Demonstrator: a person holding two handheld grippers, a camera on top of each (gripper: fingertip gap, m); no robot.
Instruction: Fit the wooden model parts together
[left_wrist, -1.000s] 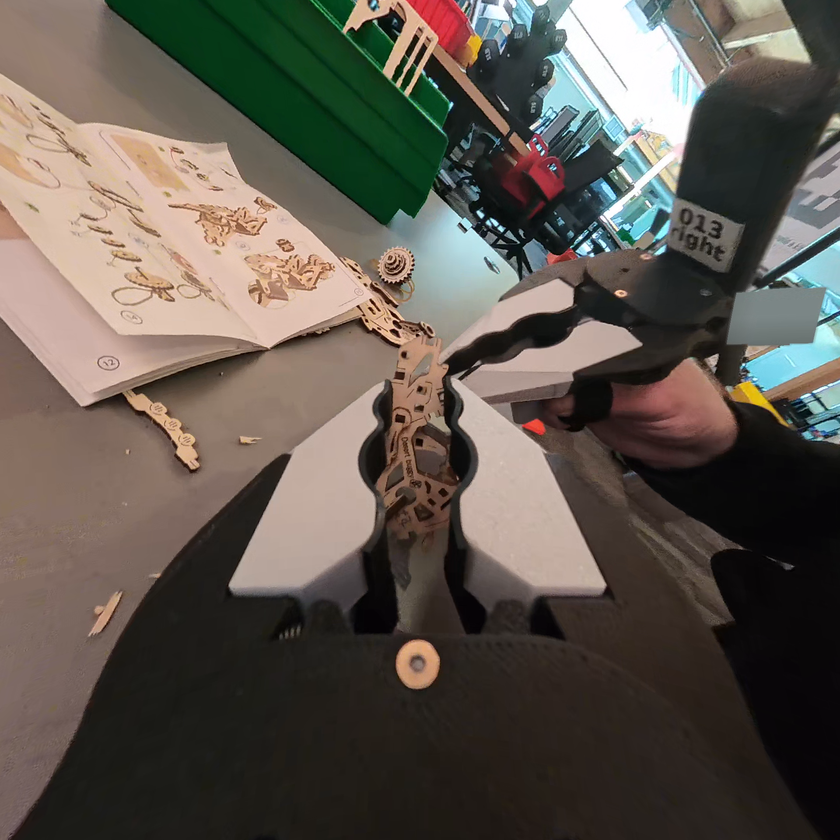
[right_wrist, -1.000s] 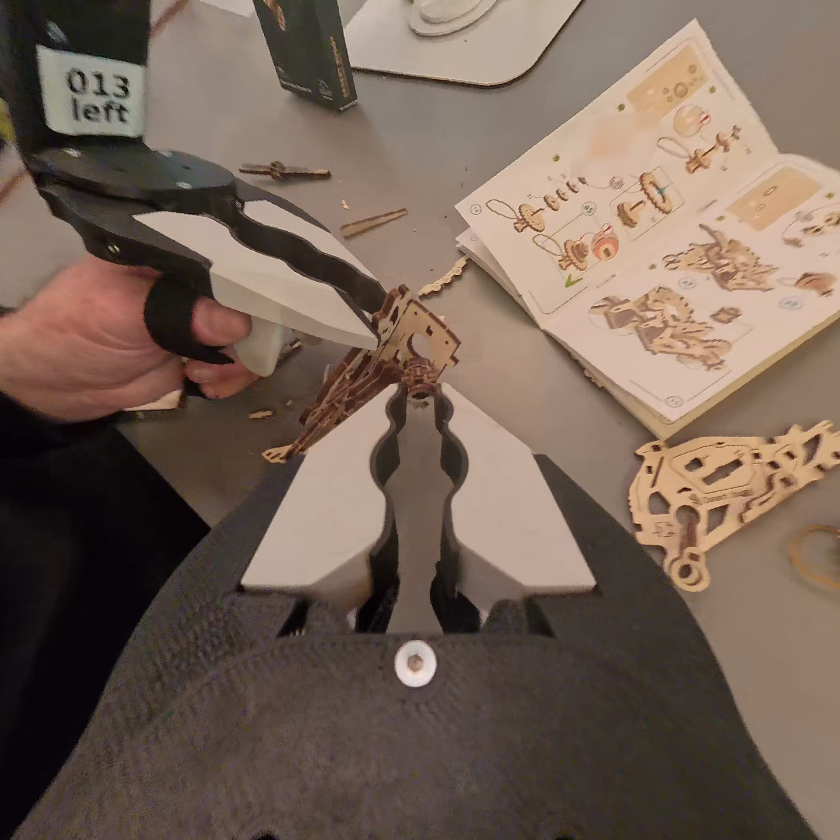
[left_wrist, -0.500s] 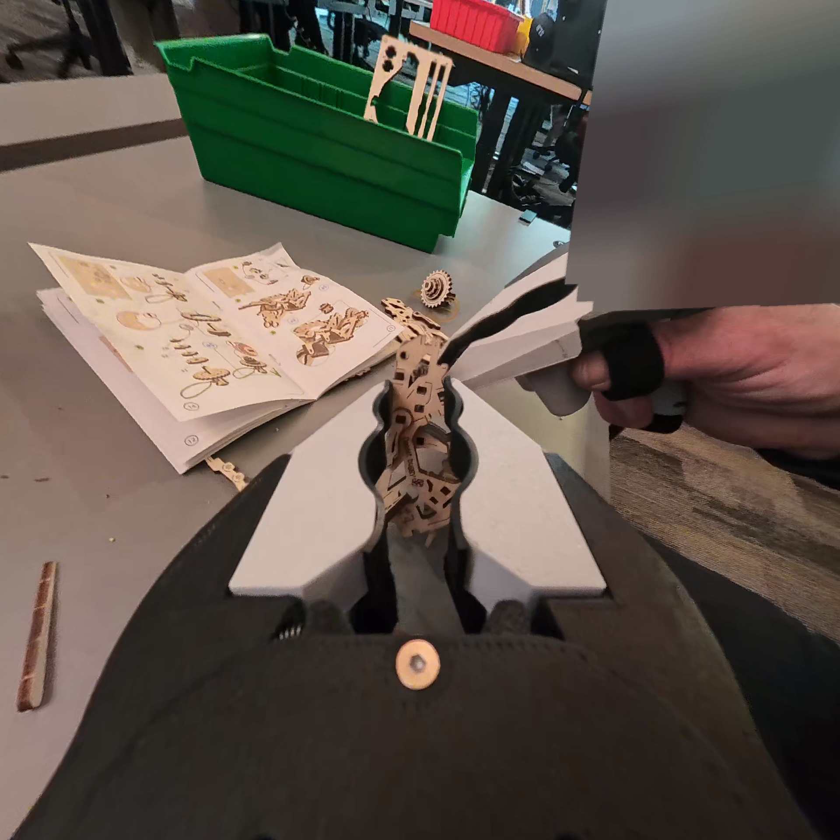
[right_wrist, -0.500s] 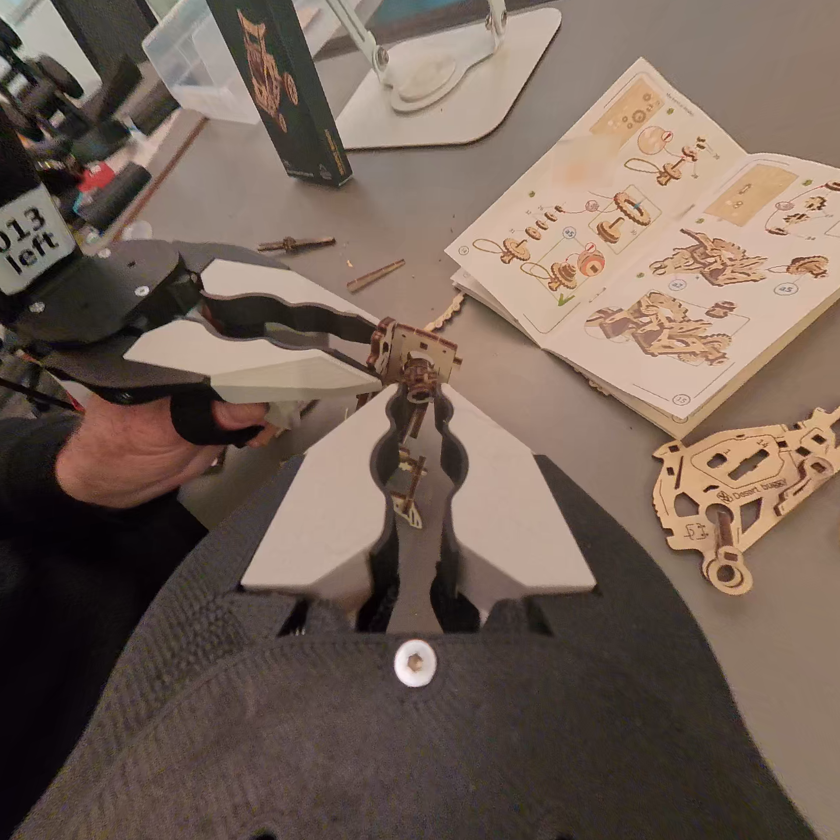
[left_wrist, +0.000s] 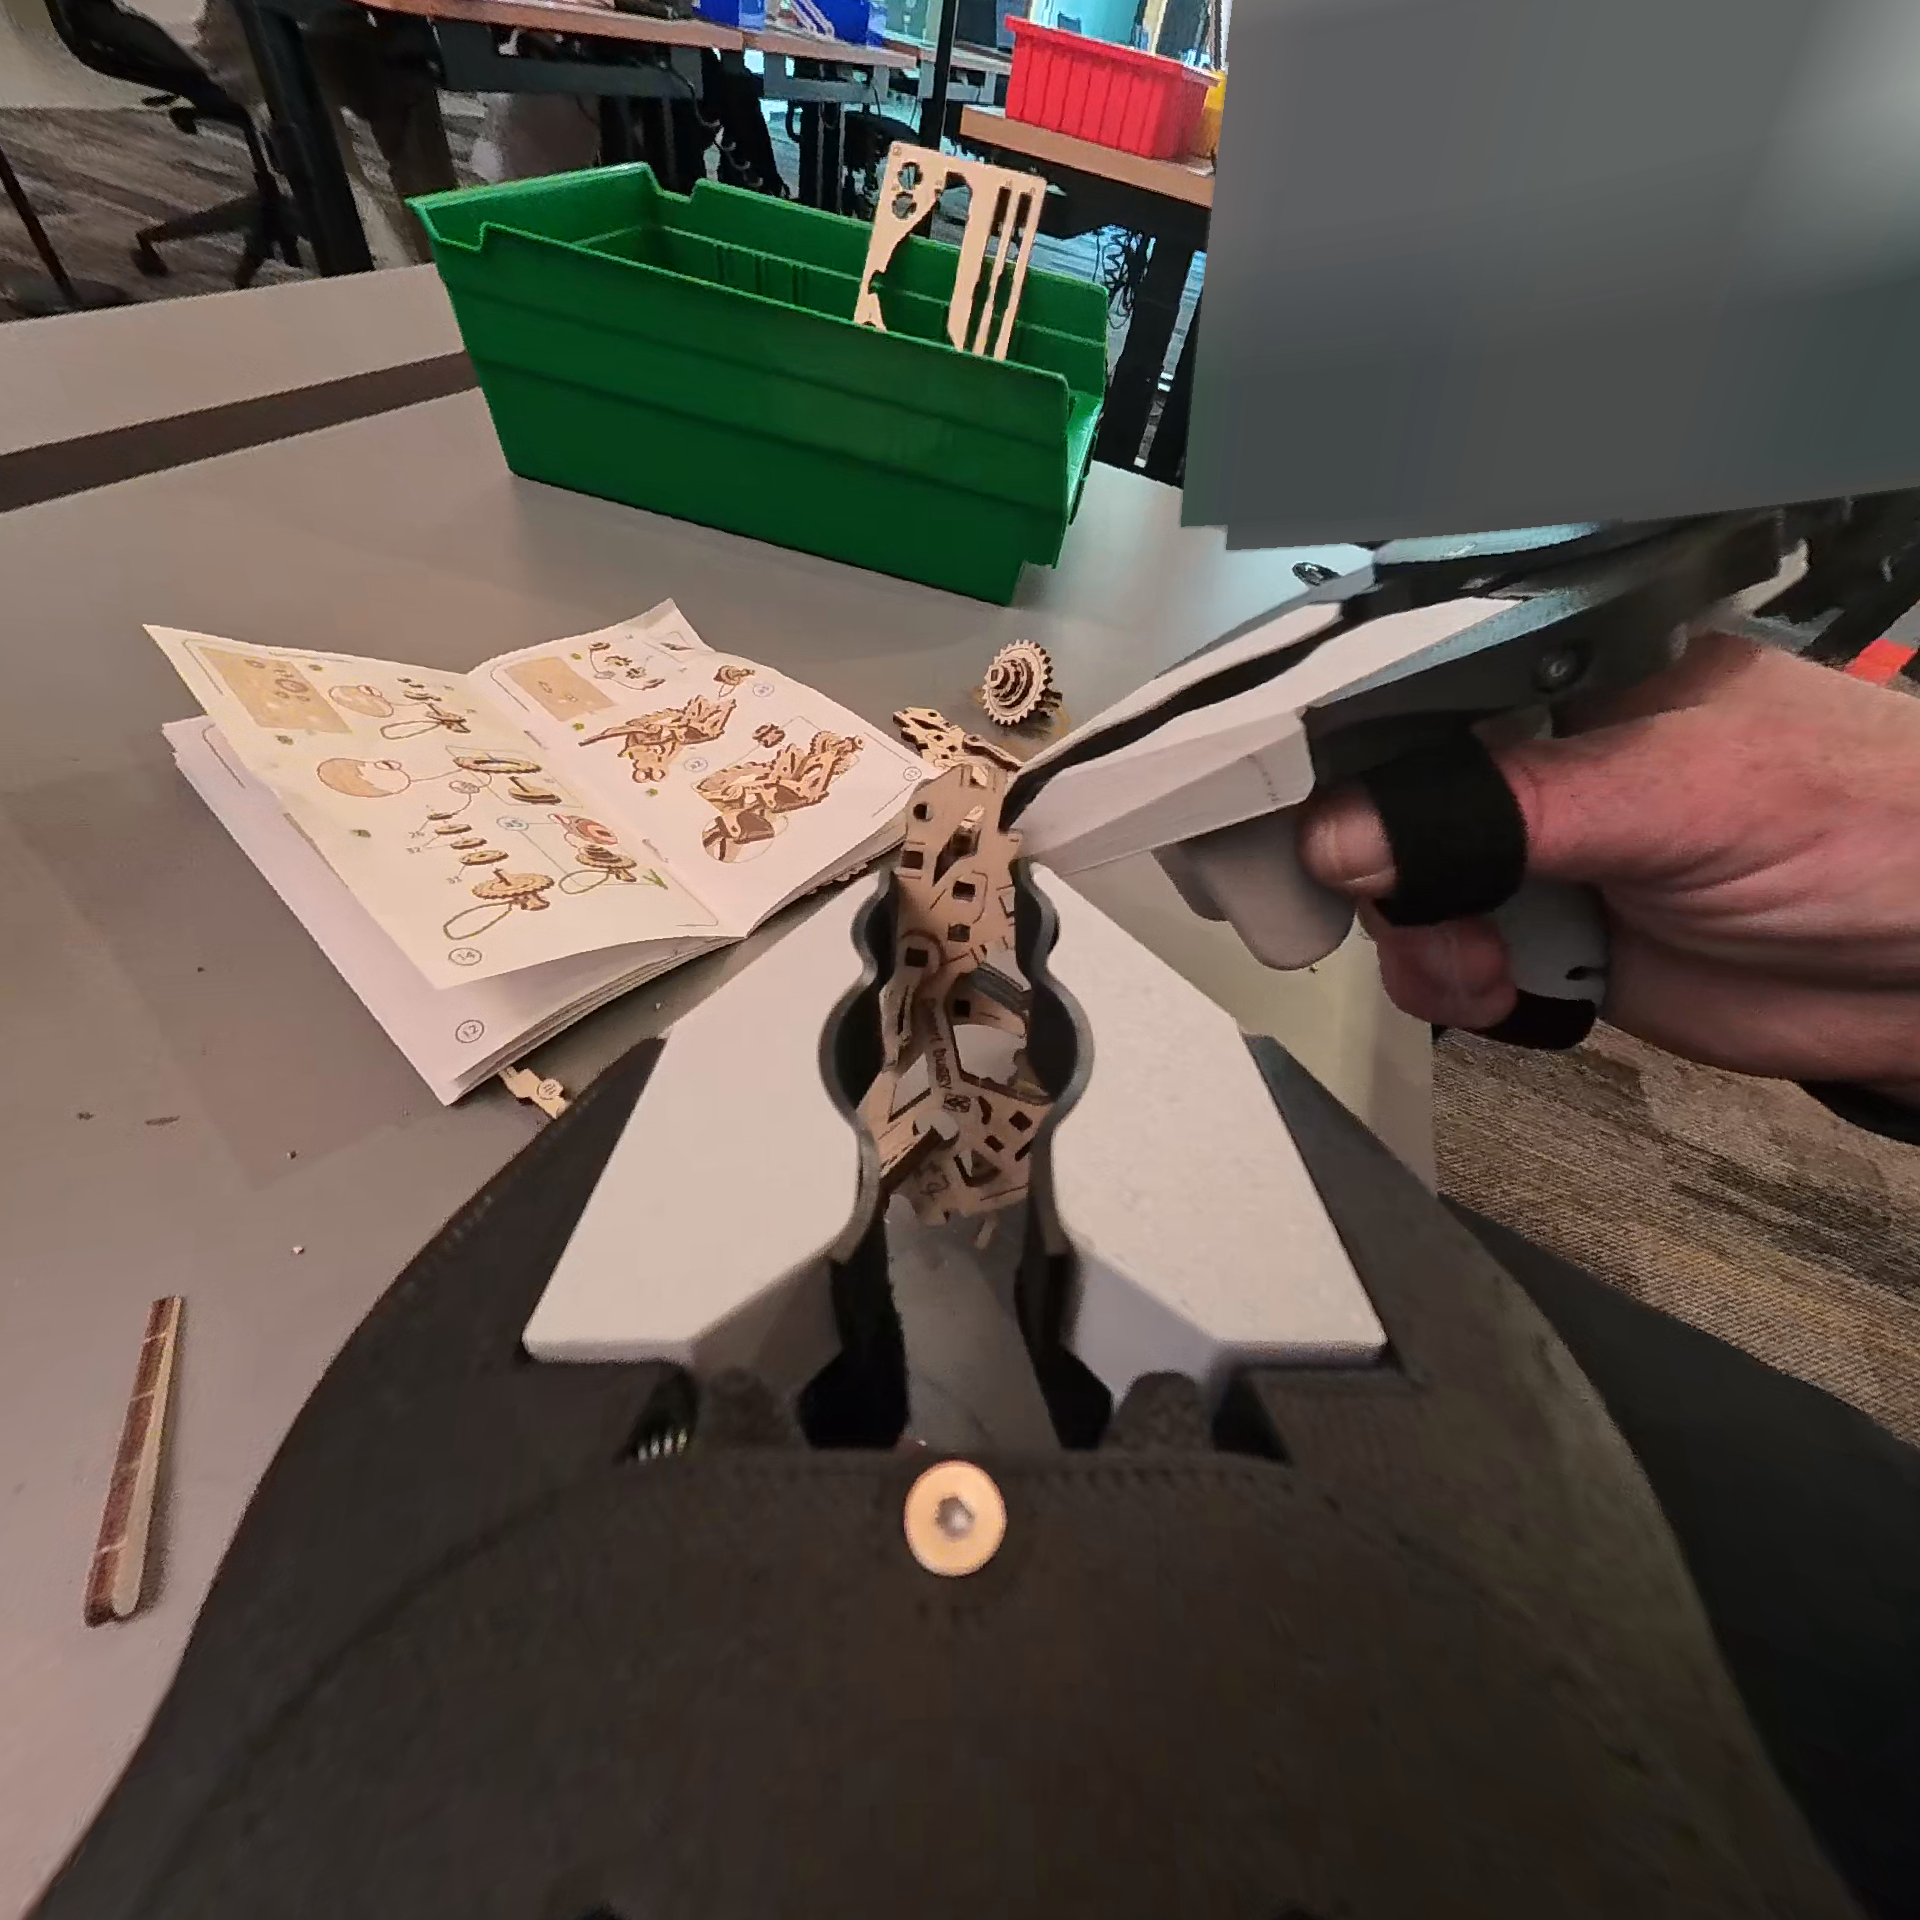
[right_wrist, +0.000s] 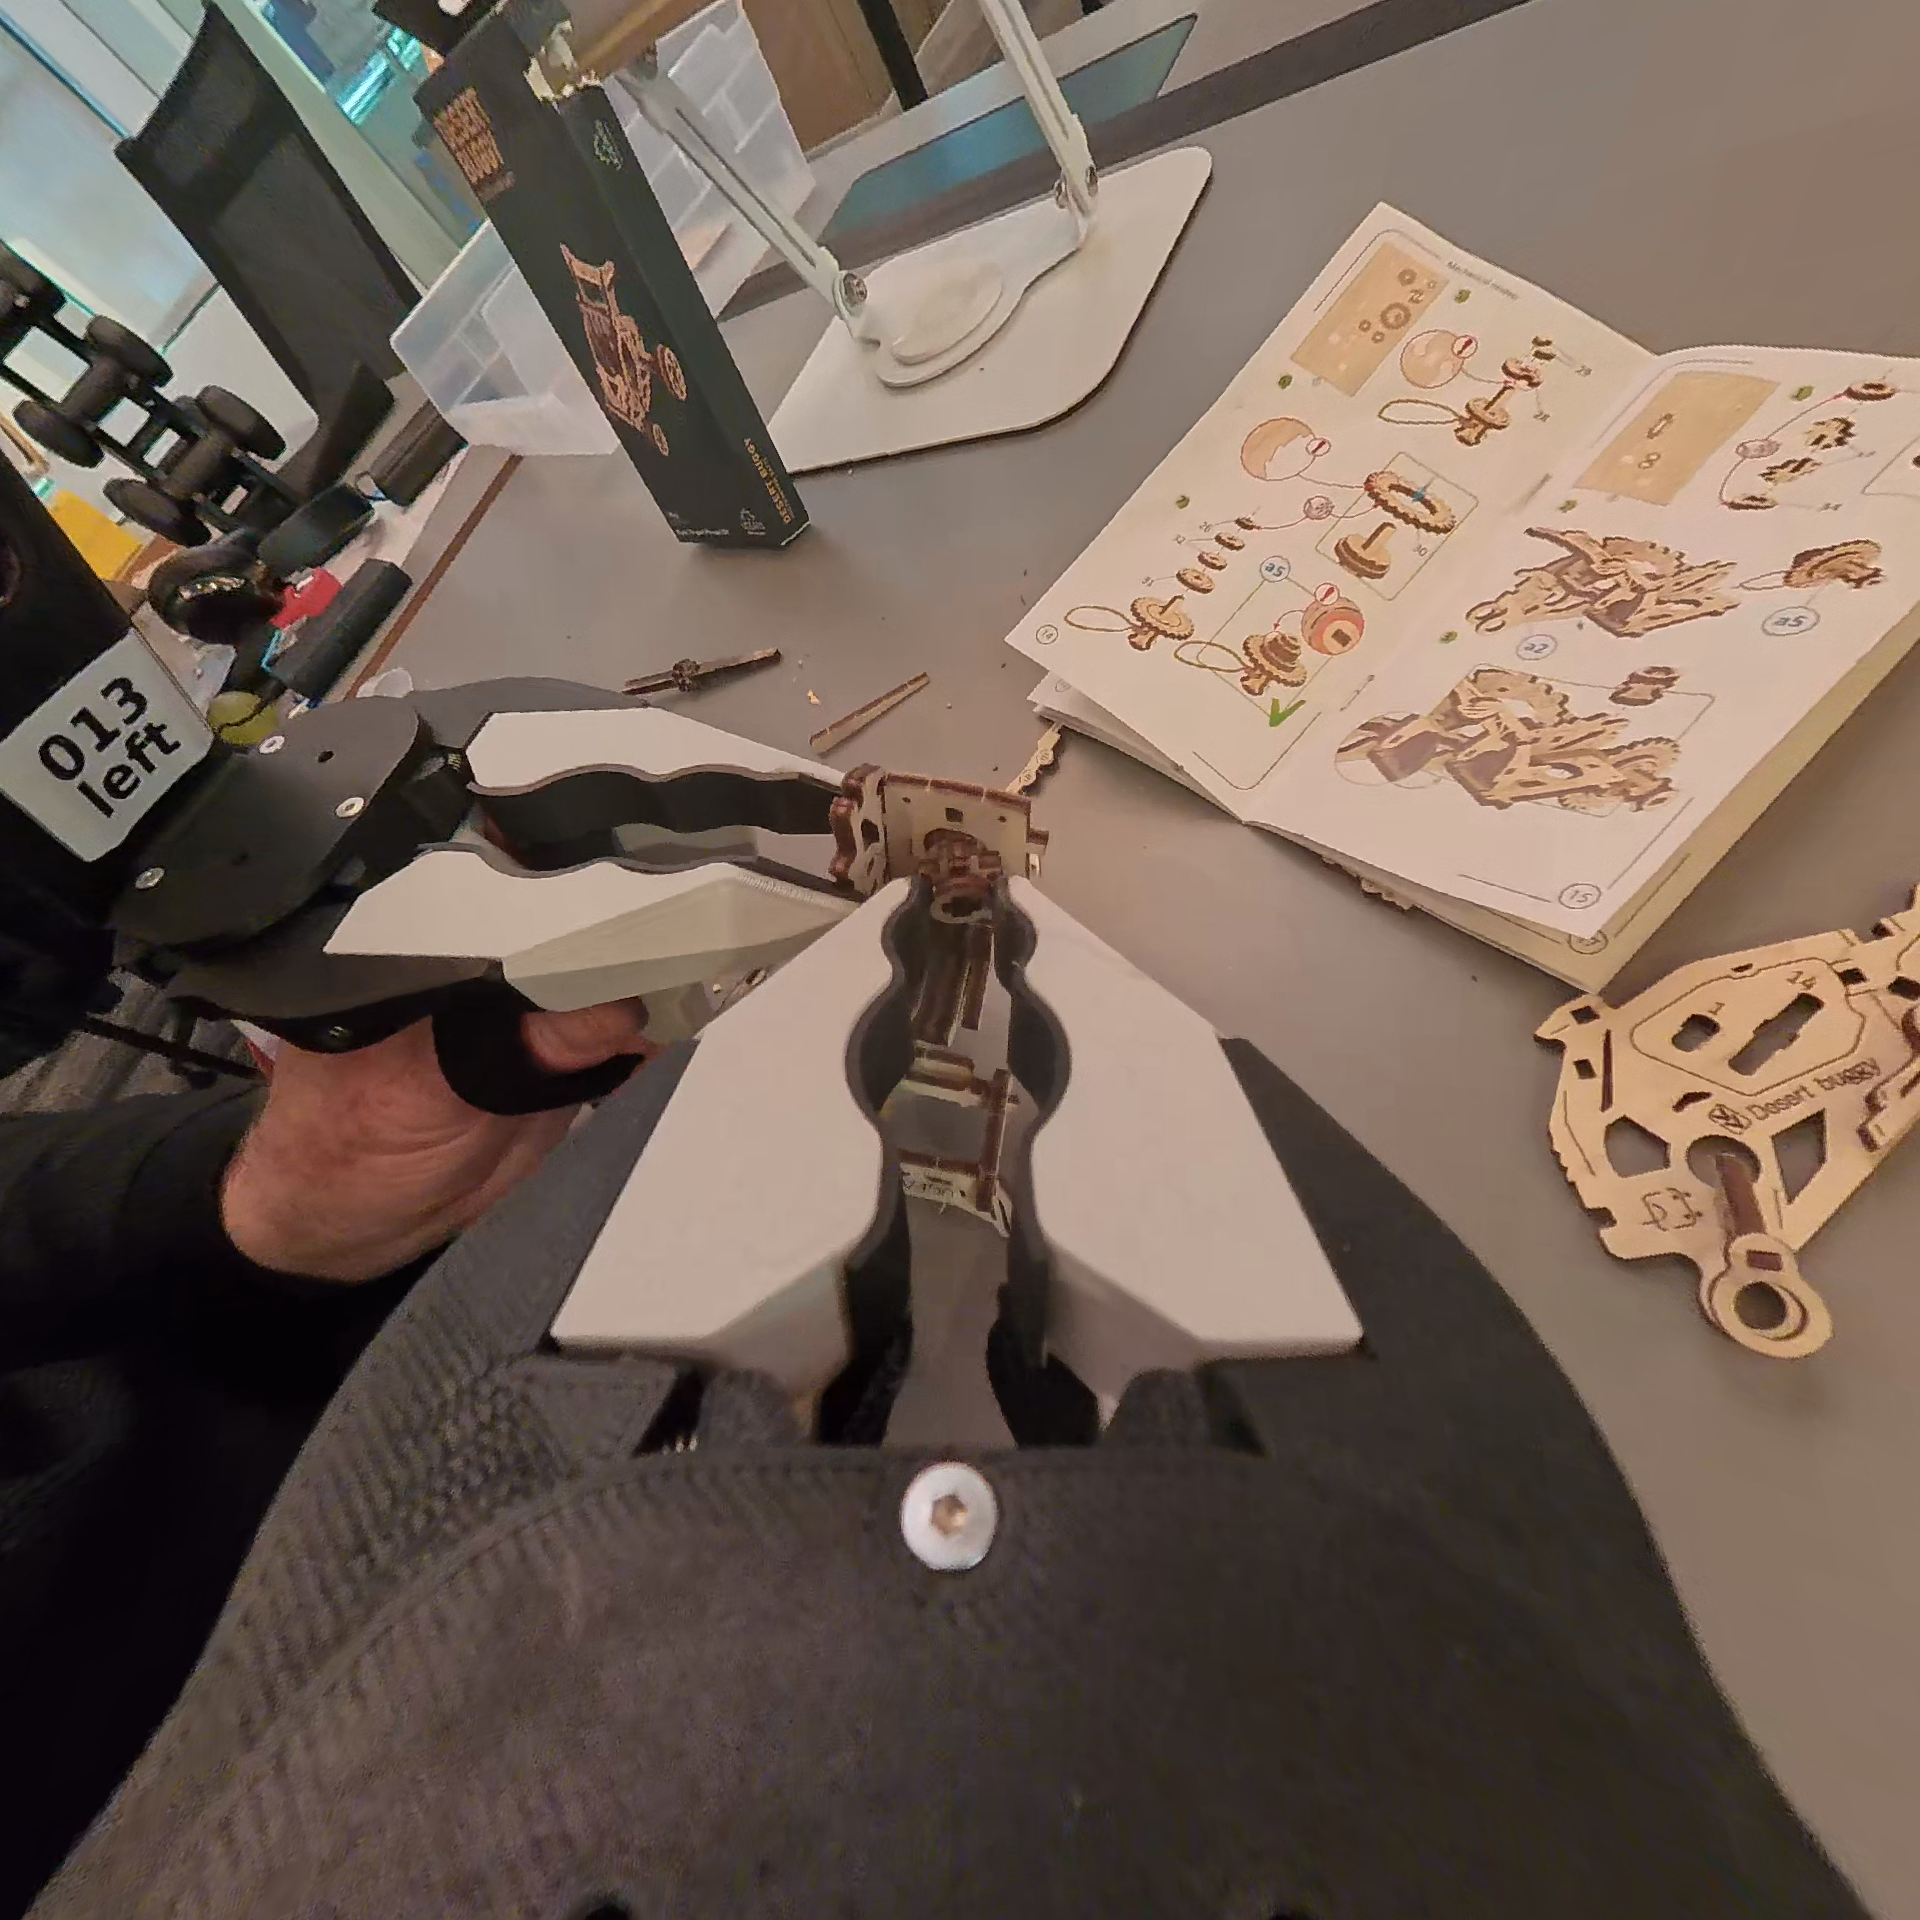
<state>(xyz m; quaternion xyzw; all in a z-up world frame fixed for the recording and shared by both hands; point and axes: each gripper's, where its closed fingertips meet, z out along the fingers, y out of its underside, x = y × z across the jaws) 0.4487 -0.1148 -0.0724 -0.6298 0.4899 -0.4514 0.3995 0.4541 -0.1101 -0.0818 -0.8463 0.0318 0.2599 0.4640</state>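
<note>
Frame centre: left gripper (left_wrist: 956, 883) clamps the wooden assembly (left_wrist: 951, 997), lower half hidden between fingers. Right gripper (right_wrist: 951, 894) pinches its small dark part (right_wrist: 956, 868); joint unclear.

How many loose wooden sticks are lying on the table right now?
3 visible. One stick lies at the near left in the left wrist view; a plain stick and a stick with a small gear lie near the dark box. Others may be hidden.
</note>
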